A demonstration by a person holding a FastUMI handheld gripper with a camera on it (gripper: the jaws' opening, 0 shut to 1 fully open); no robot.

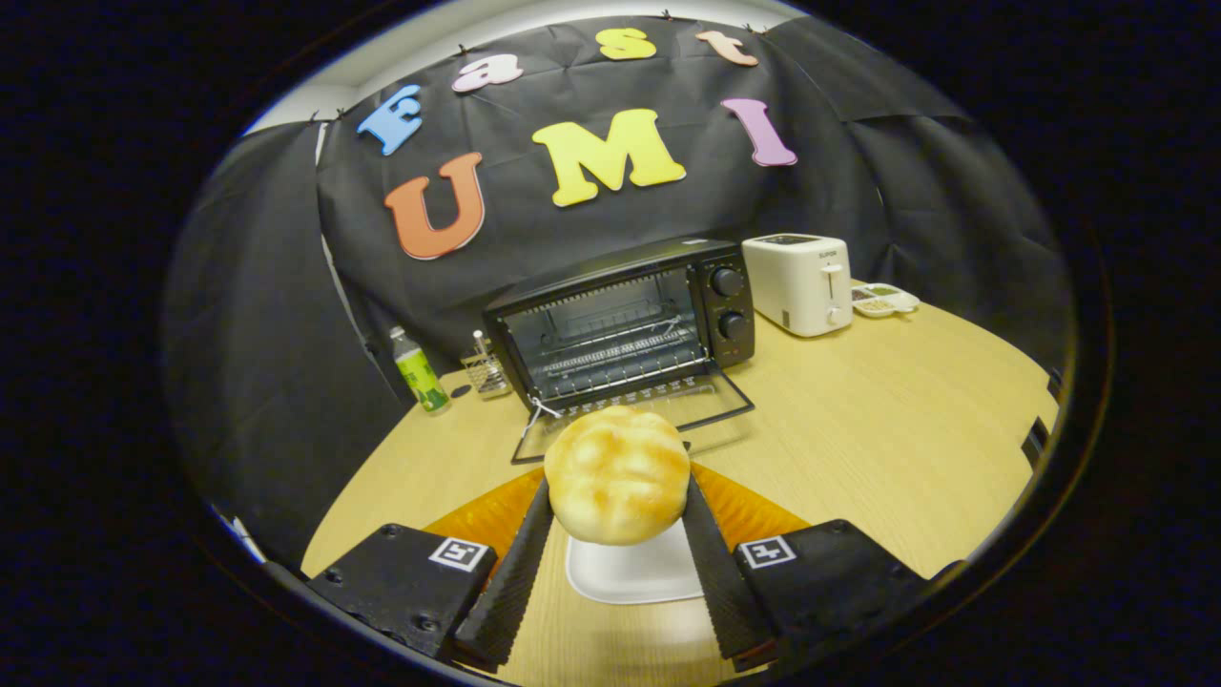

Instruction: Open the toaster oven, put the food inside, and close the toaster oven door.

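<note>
Gripper (pixel 618 491) is grasping the bread roll (pixel 617 474), both black ribbed fingers (pixel 510 572) pressing on its sides, roll sitting up off the table between the fingertips. Roll is golden, round, slightly mottled.

Taking the toaster oven (pixel 625 320) as the landmark: it is standing on the wooden table (pixel 858 448) just beyond the roll, black, with its glass door (pixel 658 412) lying folded down flat toward the gripper, wire rack showing inside. Two knobs (pixel 729 302) are sitting on its right panel. Roll is hanging in front of the open door, overlapping its near edge in view, not inside the oven yet.

Below the roll, nearer than the oven, a white plate (pixel 634 572) is lying on an orange mat (pixel 754 510). Right of the oven, a white pop-up toaster (pixel 799 283), then a small dish (pixel 884 301) further right. Left of the oven, a clear holder (pixel 486 370) touching or just beside it, cannot tell which, and a green-labelled bottle (pixel 417 370) further left.
</note>
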